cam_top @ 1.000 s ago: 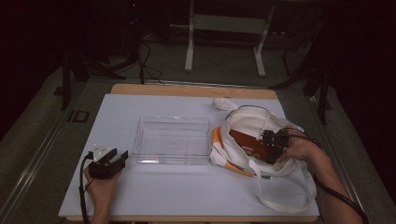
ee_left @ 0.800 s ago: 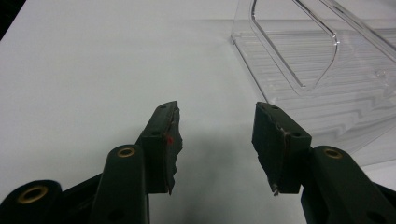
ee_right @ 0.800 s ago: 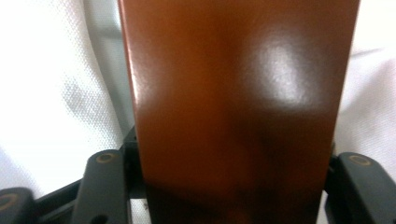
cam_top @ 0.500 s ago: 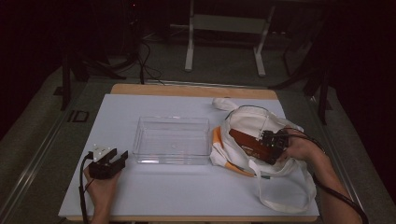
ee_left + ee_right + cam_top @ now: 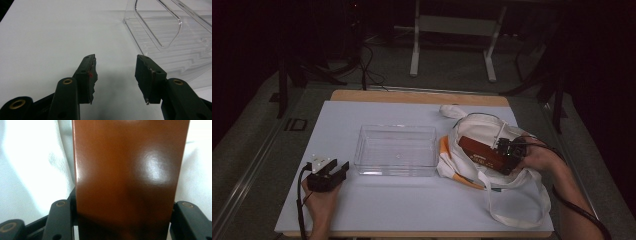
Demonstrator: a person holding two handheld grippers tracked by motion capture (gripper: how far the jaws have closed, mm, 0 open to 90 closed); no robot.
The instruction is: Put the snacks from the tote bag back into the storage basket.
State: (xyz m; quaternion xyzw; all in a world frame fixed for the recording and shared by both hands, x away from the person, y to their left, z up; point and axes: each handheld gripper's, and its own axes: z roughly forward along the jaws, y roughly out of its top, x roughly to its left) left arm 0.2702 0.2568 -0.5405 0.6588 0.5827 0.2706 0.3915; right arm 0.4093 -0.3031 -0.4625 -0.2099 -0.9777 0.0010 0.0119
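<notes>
The right gripper (image 5: 501,159) has just been closing its fingers (image 5: 61,217) on a brown box (image 5: 484,154) — the glossy box sits between them in the right gripper view, pressed on both sides. The box lies in the mouth of a white tote bag (image 5: 482,127) at the right of the worktop (image 5: 412,210), beside a clear plastic tray (image 5: 396,150). The left gripper (image 5: 328,175) rests on the worktop near the tray's left corner — fingers (image 5: 87,75) wide apart, nothing between them.
</notes>
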